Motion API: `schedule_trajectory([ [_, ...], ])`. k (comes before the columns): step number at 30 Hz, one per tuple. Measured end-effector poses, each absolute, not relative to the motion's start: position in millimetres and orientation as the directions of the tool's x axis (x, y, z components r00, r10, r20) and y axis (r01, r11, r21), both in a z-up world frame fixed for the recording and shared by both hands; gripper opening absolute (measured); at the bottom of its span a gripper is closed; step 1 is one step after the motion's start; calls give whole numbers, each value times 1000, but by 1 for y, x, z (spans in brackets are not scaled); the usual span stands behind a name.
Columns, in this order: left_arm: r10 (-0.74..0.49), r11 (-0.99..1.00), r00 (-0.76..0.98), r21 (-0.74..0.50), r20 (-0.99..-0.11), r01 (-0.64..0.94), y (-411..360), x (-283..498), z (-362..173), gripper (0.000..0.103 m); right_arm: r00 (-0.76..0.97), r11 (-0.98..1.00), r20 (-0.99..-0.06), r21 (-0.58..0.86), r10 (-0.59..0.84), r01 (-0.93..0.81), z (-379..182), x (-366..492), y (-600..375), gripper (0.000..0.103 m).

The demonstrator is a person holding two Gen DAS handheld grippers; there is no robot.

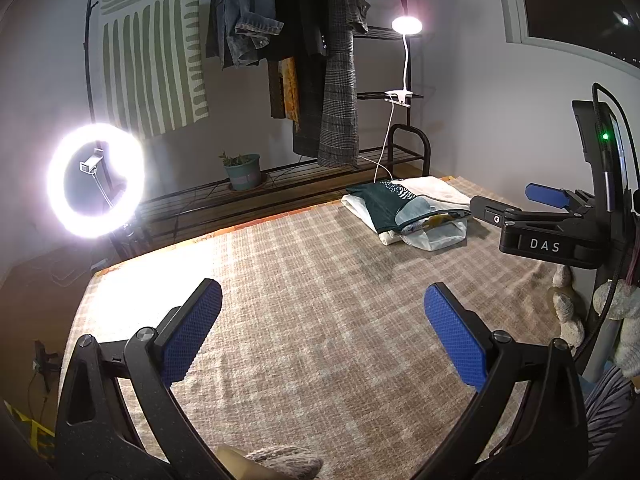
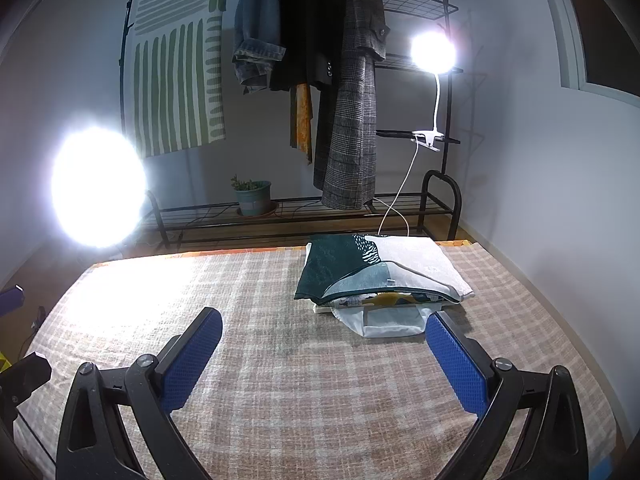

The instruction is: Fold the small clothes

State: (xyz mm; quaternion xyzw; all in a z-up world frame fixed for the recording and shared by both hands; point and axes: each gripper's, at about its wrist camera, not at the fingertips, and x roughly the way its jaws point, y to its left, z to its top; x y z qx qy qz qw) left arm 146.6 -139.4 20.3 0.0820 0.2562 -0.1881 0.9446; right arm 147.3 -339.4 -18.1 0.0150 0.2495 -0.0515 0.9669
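My left gripper (image 1: pixel 323 334) hangs above the near part of the bed cover (image 1: pixel 304 280), its blue pads (image 1: pixel 192 332) spread wide with only plaid fabric showing between them. My right gripper (image 2: pixel 323 360) sits the same way, fingers far apart and holding nothing; in the left wrist view I also see it from the side at the right edge of the bed, though from that angle I cannot judge its opening. The stack of folded clothes (image 2: pixel 380 280) lies at the far right corner of the cover, a dark green printed piece and a white piece on top, and a pale garment sticking out from underneath toward me. In the right wrist view the tip of my right-hand pad (image 2: pixel 456 360) appears just beside that pale garment's near edge; I cannot tell whether it touches. Beyond the far edge stands a black clothes rack (image 2: pixel 400 208) with hanging coats (image 2: pixel 352 100), a potted plant (image 2: pixel 252 196) on its low shelf, and a clip lamp (image 2: pixel 434 52) shining. A ring light (image 1: pixel 96 180) glares off the left far corner.
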Motion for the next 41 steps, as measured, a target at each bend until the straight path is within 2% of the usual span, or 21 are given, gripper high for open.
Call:
schedule_trajectory([
  [41, -284, 925, 816, 79, -504, 370, -136, 144, 23, 103, 887, 993, -448, -8, -109, 118, -10, 135, -319, 103],
])
